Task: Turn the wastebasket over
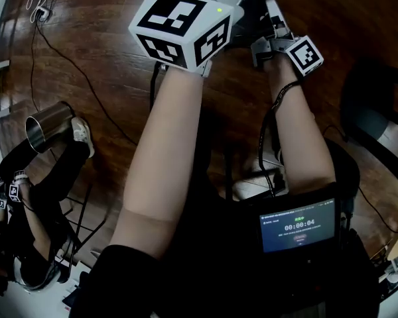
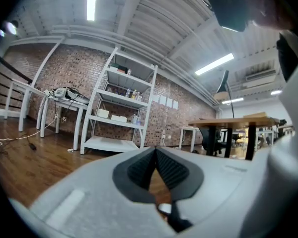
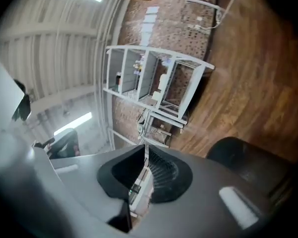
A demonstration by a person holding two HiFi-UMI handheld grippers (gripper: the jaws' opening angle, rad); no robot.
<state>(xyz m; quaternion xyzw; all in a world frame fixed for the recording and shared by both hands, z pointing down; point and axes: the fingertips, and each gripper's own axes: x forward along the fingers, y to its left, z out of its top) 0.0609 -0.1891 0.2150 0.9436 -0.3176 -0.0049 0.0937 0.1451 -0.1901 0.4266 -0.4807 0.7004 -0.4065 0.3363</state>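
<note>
dark rounded shape (image 3: 248,165) — blurred, partly hidden behind the right gripper (image 3: 145,151), too unclear to name.

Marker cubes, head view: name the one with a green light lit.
The left gripper's cube, the large one at top centre; the right gripper's cube, smaller, shows none.

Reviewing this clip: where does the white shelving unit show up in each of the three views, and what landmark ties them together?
Head view: not in it.
Left gripper view: the white shelving unit stands upright left of centre, against the brick wall.
Right gripper view: upper middle, tilted over, against the same wall.
Shared landmark: the wooden floor, seen in all three views.
</note>
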